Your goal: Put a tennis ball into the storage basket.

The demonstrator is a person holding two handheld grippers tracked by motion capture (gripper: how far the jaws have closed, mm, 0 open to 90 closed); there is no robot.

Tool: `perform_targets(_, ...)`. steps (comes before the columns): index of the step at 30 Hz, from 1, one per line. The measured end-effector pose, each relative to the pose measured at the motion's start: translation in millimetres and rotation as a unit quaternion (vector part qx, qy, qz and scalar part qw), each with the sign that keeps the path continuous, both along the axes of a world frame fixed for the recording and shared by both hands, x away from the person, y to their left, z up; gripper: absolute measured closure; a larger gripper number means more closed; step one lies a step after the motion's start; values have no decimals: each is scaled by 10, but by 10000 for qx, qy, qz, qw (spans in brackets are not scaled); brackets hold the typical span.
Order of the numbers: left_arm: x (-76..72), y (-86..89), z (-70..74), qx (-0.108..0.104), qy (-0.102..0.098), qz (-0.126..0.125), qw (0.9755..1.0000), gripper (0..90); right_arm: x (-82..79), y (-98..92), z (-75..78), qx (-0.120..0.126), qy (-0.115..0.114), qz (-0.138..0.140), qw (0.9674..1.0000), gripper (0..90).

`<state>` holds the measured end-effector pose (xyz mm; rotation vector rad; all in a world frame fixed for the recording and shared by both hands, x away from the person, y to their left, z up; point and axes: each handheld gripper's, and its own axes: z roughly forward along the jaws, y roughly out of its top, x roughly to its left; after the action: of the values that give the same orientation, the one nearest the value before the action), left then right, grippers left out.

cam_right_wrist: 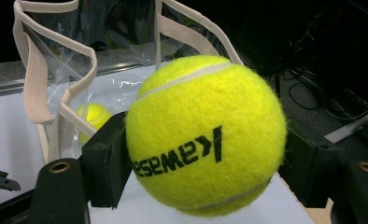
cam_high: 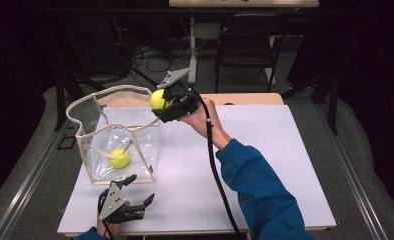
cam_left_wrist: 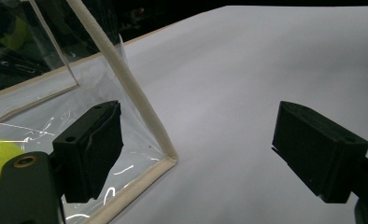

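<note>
White table (cam_high: 265, 165), dark cluttered room

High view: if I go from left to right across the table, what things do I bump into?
Clear bag with a tennis ball inside → left gripper at the near edge → right gripper holding a second tennis ball → blue sleeve.

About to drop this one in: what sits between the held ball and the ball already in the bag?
In the right gripper view, only the bag's clear wall and beige rim separate the held ball from the ball in the bag. The high view agrees.
</note>
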<state>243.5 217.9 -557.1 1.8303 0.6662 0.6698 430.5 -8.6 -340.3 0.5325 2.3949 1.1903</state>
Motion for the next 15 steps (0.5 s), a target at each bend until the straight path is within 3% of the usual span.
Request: perform_targets(15,-4,-8,-3,-37,24,-19,10000,159,24,122,62,-95,-11,88,9999,265)
